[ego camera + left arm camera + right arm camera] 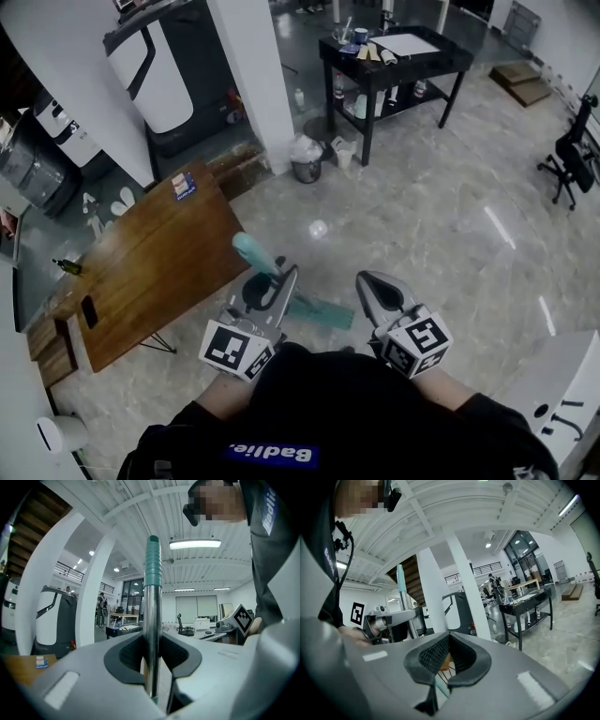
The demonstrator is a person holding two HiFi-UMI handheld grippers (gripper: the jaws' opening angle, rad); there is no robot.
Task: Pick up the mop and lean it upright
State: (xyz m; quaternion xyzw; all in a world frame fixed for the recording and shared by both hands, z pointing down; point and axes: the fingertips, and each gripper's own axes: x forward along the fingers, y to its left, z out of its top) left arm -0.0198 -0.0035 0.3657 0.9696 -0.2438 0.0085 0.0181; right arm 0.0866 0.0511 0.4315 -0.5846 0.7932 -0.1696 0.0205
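The mop stands nearly upright in front of me. Its teal grip (255, 253) points up at the head camera and its teal head (319, 311) lies flat on the floor. My left gripper (270, 292) is shut on the metal pole (152, 634), just below the teal grip (153, 562). My right gripper (373, 292) hovers to the right of the mop, its jaws shut with nothing between them (449, 641). In the right gripper view the left gripper (389, 618) and the mop's grip (400, 581) show at the left.
A wooden table (150, 267) stands close on the left of the mop. A white pillar (258, 75) rises beyond it, with a bin (307, 164) at its foot. A black table (394, 56) stands at the back and an office chair (572, 159) at the right.
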